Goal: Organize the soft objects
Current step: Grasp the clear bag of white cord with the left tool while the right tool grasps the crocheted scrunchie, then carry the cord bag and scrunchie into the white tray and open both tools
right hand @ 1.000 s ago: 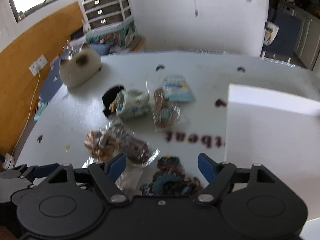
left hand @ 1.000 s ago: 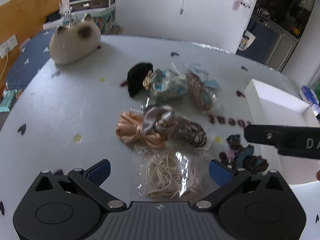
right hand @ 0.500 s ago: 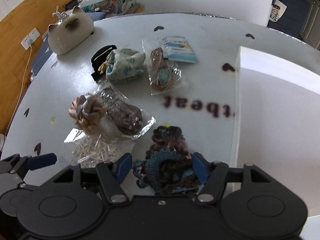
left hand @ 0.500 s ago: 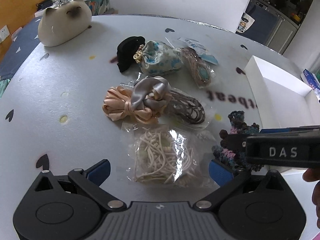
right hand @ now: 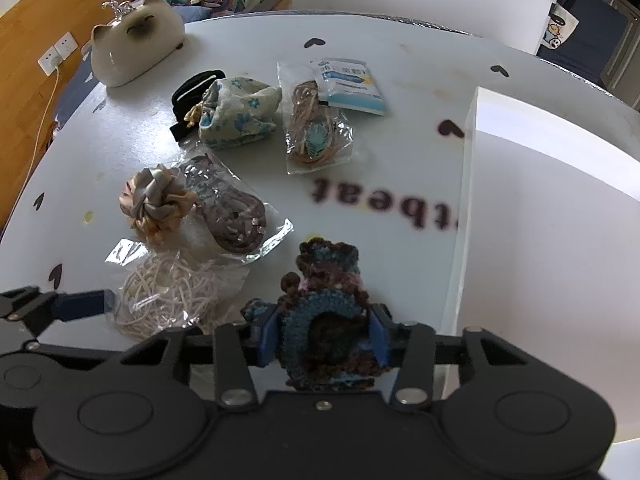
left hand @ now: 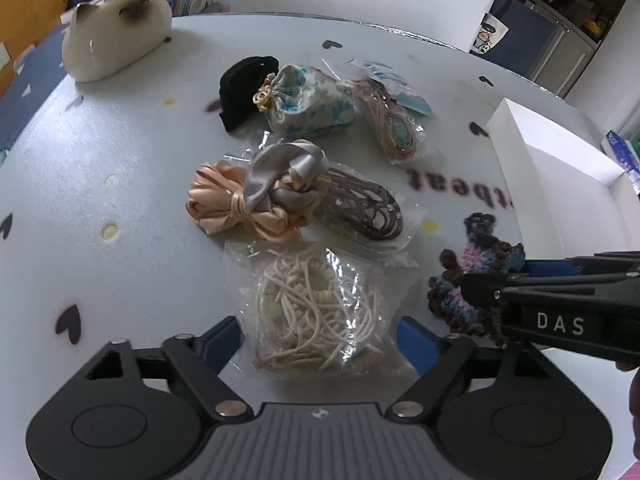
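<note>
- Table (left hand: 100,140): round, pale grey w/ small dark hearts + blurred dark lettering; fills most of both views.
- White box (right hand: 540,184): right side of R wrist view, open top, tall white walls; in L wrist view it sits at right edge (left hand: 552,148).
- Cat figurine (left hand: 116,40): cream w/ dark ears, upper left of L view, well apart from the pile.
- Left gripper (left hand: 320,344): bottom centre of L view, jaws wide apart, holding nothing; blue pads flank the near end of the cream cord bag (left hand: 320,316), touching or not – can't tell.
- Right gripper (right hand: 324,340): bottom centre of R view, jaws closed in on the crochet scrunchie (right hand: 328,312), blue pads pressing both its sides. In L view the scrunchie (left hand: 476,264) is at right-centre, sticking out from the black "DAS" arm; looks off the table, just beside the box wall.
- Floral pouch (left hand: 308,100): blue-on-cream drawstring, upper centre, touching a black band (left hand: 240,88) on its left.
- Peach ribbon bow (left hand: 232,208) + grey satin scrunchie (left hand: 288,176): mid-frame, scrunchie lying partly over the bow.
- Brown cord bag (left hand: 364,212): clear pkt, just right of grey scrunchie, touching it.
- Tan cord pkt w/ teal pendant (right hand: 316,136): centre of R view, right of pouch.
- Blue-white sachet (right hand: 352,84): upper centre of R view, overlapping top of that pkt.
</note>
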A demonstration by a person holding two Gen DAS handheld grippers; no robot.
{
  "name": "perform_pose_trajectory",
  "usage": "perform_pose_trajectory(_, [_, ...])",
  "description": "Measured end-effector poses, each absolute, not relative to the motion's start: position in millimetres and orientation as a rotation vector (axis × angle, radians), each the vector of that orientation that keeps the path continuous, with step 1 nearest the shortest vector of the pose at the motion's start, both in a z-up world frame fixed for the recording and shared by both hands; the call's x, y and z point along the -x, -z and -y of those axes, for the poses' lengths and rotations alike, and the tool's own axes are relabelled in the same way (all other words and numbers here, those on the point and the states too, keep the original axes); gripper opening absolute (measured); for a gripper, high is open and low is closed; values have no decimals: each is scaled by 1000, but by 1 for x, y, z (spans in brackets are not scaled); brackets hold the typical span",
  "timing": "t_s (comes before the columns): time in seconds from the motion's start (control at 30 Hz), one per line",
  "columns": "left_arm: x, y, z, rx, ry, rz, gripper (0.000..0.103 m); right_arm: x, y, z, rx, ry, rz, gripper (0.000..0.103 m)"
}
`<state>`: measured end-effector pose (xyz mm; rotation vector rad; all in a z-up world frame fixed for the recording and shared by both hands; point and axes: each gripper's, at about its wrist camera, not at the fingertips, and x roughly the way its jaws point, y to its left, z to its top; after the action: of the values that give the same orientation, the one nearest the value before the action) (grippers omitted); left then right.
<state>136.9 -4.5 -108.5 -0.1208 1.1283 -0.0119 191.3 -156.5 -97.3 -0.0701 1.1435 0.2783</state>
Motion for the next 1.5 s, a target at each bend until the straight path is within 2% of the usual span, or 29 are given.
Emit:
perform_pose_trajectory(0.03, [-137,108,4,127,17,-1128,81,-191,96,157,67,-285,-1138,41])
perform_pose_trajectory(0.07, [-136,107,5,122,17,-1127,80,-190,95,157,64,-289,-1133,31])
perform_pose_trajectory(0.1, [-136,107,5,121,19,-1125,78,-189,94,157,60,-289,-1128,27])
perform_pose_trajectory(0.3, [-131,102,3,133,24,-1113,67,-181,89,160,17,-302,-1108,20])
perform_pose_trajectory(0.43, [-126,97,1,139,26,-1100,59,-175,83,162,0,-304,-1090,19])
perform_pose_trajectory(0.63, [-114,88,-4,153,29,-1071,54,-167,75,165,-13,-296,-1059,19])
perform_pose_trajectory(1.13, [-87,49,-20,156,4,-954,52,-141,45,172,-83,-288,-960,19])
perform_pose_trajectory(1.5, [-88,19,1,138,10,-878,52,-134,17,210,-142,-258,-879,19])
